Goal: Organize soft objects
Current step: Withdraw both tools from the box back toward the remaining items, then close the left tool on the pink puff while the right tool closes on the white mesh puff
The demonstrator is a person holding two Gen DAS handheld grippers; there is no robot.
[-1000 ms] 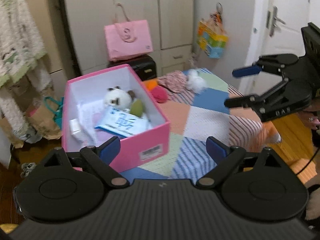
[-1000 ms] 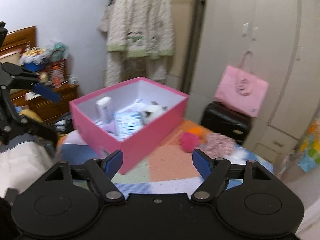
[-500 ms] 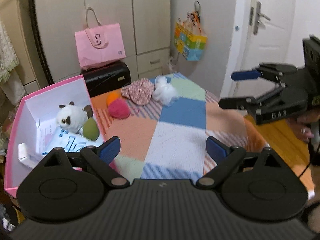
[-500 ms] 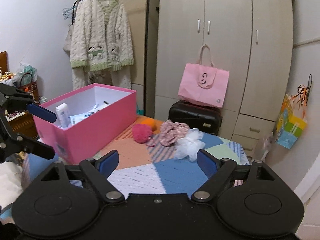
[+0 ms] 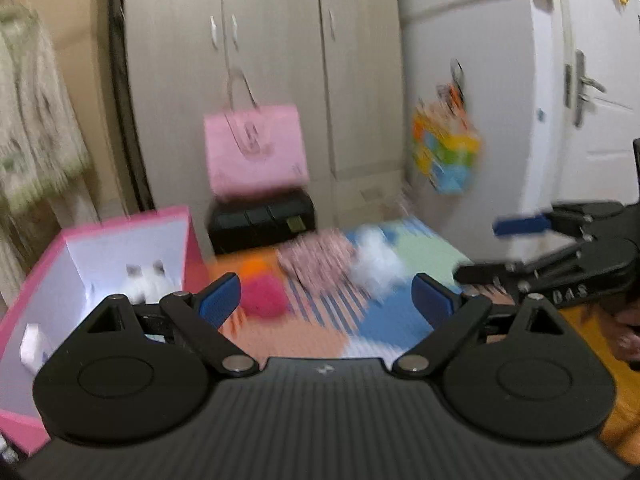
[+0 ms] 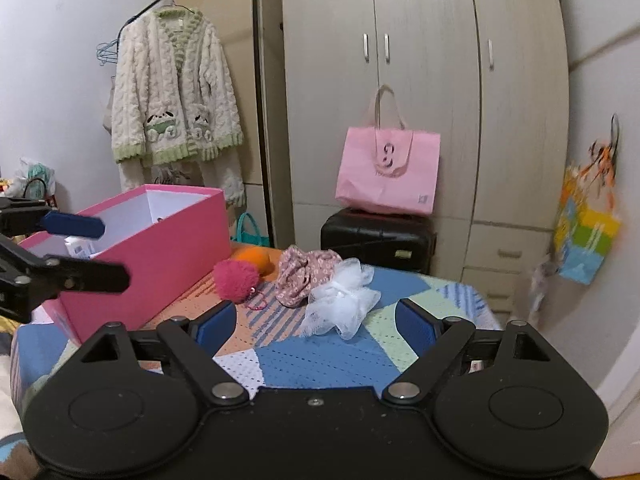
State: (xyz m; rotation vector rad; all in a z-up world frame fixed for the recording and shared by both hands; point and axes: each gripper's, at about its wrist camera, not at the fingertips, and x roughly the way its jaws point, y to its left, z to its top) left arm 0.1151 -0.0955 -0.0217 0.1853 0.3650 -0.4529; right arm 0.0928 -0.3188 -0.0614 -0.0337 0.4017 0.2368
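Two black hand-held grippers with blue pads, poised over a patchwork bedspread in a cluttered bedroom: left gripper (image 5: pixel 326 300) spread wide with nothing between its pads, right gripper (image 6: pixel 316 322) likewise wide apart and empty, each visible side-on at the edge of the other's view. Just beyond the right gripper's fingers, on the blue, green and orange patchwork cover (image 6: pixel 320 360), a row of soft things: a white mesh bath pouf (image 6: pixel 342 300) nearest, touching a crumpled pink floral cloth (image 6: pixel 304 276) behind it, then a fluffy magenta pom-pom (image 6: pixel 236 280) with an orange ball (image 6: pixel 252 258) tucked just behind. To the left of these, an open pink cardboard box with white lining (image 6: pixel 160 256) standing on the cover, near the pom-pom, with a white plush toy (image 5: pixel 146 280) and a small white carton inside (left view badly blurred, so contents otherwise unclear). Farther back, a black hard case (image 6: pixel 378 242) bearing a pink paper tote bag (image 6: pixel 388 176) against a pale wooden wardrobe (image 6: pixel 420 80). A cream and green knitted cardigan (image 6: pixel 176 96) hanging on a rail at left, a colourful gift bag (image 6: pixel 584 236) on the wall at right.
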